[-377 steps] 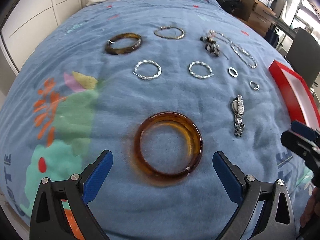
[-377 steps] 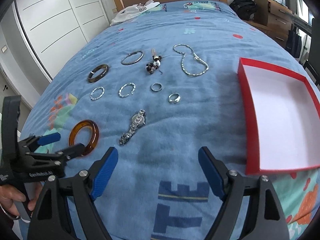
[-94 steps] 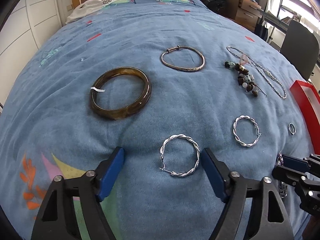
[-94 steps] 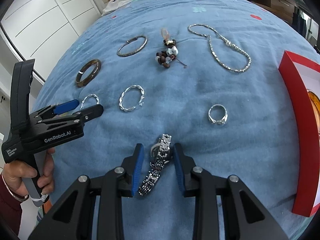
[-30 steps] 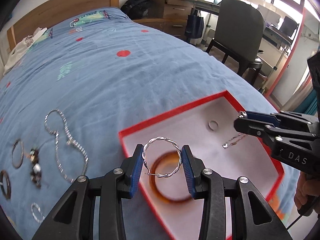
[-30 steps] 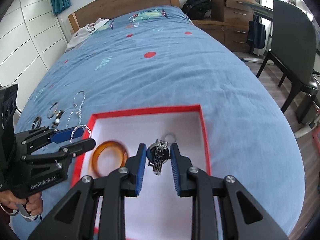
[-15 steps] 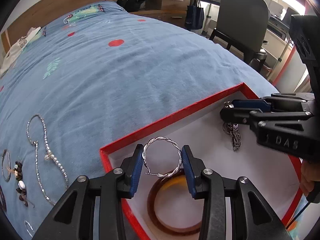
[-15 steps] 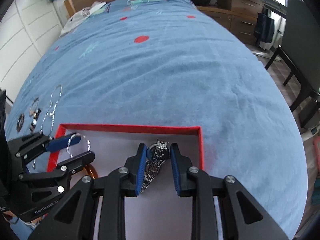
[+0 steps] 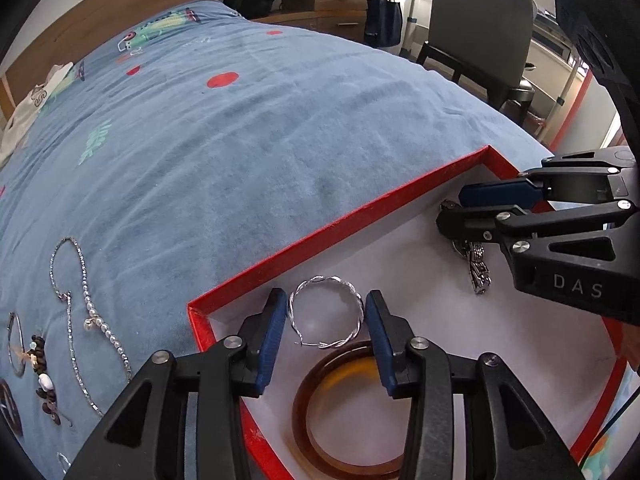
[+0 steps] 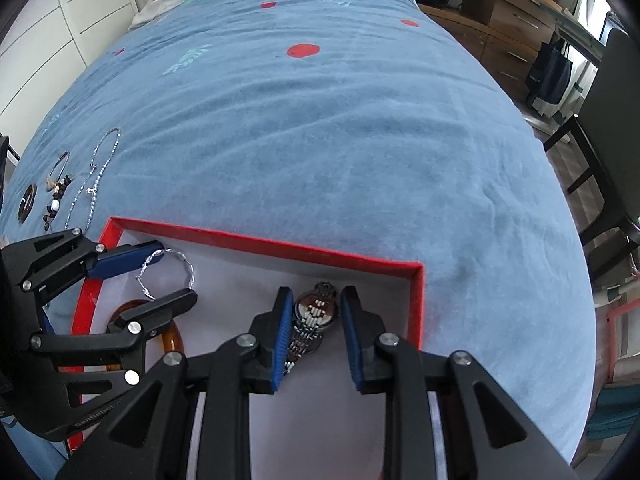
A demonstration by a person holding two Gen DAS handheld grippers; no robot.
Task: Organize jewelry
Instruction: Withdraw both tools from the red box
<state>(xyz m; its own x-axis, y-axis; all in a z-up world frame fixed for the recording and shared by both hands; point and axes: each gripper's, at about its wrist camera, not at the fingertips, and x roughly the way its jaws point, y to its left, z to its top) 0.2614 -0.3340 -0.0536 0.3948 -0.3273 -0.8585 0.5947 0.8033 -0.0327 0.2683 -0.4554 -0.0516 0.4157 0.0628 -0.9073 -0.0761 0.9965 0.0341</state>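
Observation:
My left gripper [image 9: 325, 312] is shut on a twisted silver hoop earring [image 9: 326, 312] and holds it low over the near-left corner of the red box [image 9: 340, 220]. An amber bangle [image 9: 340, 412] lies in the box just below it. My right gripper [image 10: 312, 320] is over the box's far-right corner, with its jaws slightly apart around a silver watch [image 10: 314, 320] that rests on the white floor. The watch also shows in the left wrist view [image 9: 476, 268], hanging under the right gripper [image 9: 452, 216]. The earring also shows in the right wrist view [image 10: 168, 268].
On the blue bedspread left of the box lie a silver chain necklace [image 9: 76, 300], a beaded piece [image 9: 40, 376] and a thin bangle [image 9: 16, 344]. A dark chair [image 9: 480, 32] and wooden drawers [image 10: 516, 12] stand past the bed's right edge.
Both grippers have come down lower into the box. The right jaws have widened a little and the watch now lies on the box floor. The left gripper still holds the earring.

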